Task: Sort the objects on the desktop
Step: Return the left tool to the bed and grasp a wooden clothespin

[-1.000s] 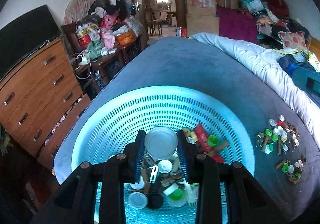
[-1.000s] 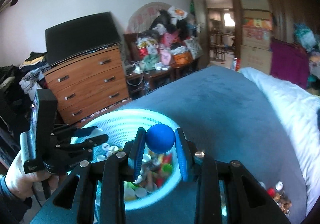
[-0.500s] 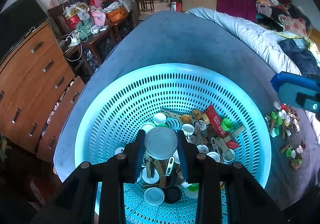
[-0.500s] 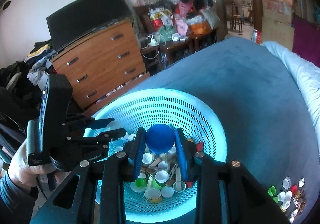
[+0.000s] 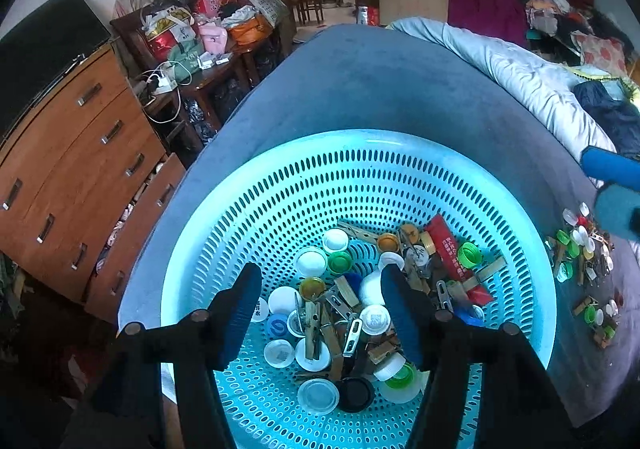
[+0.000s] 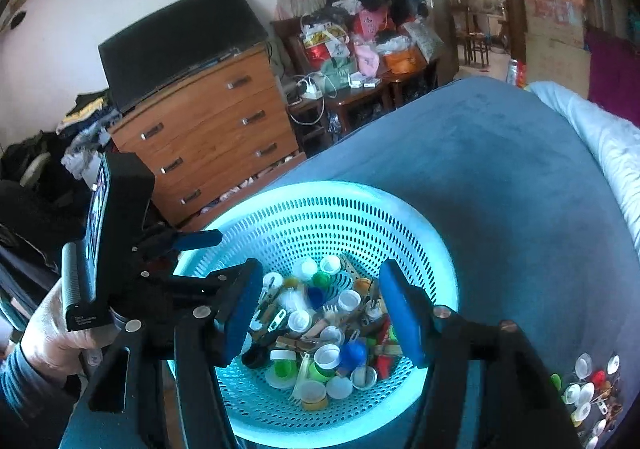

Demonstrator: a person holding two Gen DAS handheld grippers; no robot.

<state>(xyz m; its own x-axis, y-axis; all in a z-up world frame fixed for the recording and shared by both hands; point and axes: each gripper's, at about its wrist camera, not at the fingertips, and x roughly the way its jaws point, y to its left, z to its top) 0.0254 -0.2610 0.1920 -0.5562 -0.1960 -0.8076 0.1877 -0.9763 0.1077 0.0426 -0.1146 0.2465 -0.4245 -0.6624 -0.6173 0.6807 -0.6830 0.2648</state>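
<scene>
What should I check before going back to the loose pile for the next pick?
1. Left gripper open and empty: ok.
2. Right gripper open and empty: ok.
3. Both grippers over the teal basket: ok.
4. Caps and clips lie inside the basket, none on its rim: ok.
5. Loose pile left on the blue blanket right of the basket: ok.
6. Clear path between the two grippers: cannot tell.

- The floor of the perforated basket (image 5: 360,177) is crowded with bottle caps and clothespins (image 5: 340,313); its far inner wall is left bare.
- Open blue bedspread (image 5: 380,89) is found beyond the rim.
- The right side is blocked by a loose cap pile (image 5: 580,253), the left by a dresser (image 5: 76,169).
</scene>
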